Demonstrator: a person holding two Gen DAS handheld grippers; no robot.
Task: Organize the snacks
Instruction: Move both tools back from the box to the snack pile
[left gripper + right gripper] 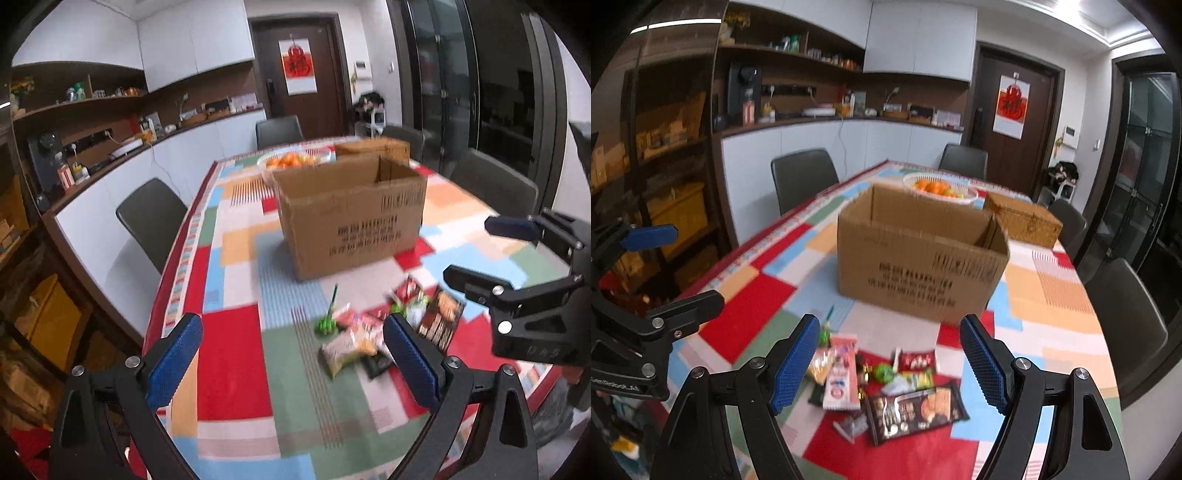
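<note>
Snacks (886,384) scattered before cardboard box (919,254); left gripper (291,363) and right gripper (888,363) angled downward, released, nothing grasped.

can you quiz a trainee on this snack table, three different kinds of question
1. True or false: the cardboard box is open at the top.
2. Where is the snack pile? A) inside the box B) on the tablecloth in front of the box C) in the fruit basket
3. What do the right tongs hold?

Key: 1 true. 2 B. 3 nothing; they stand open above the pile.
</note>
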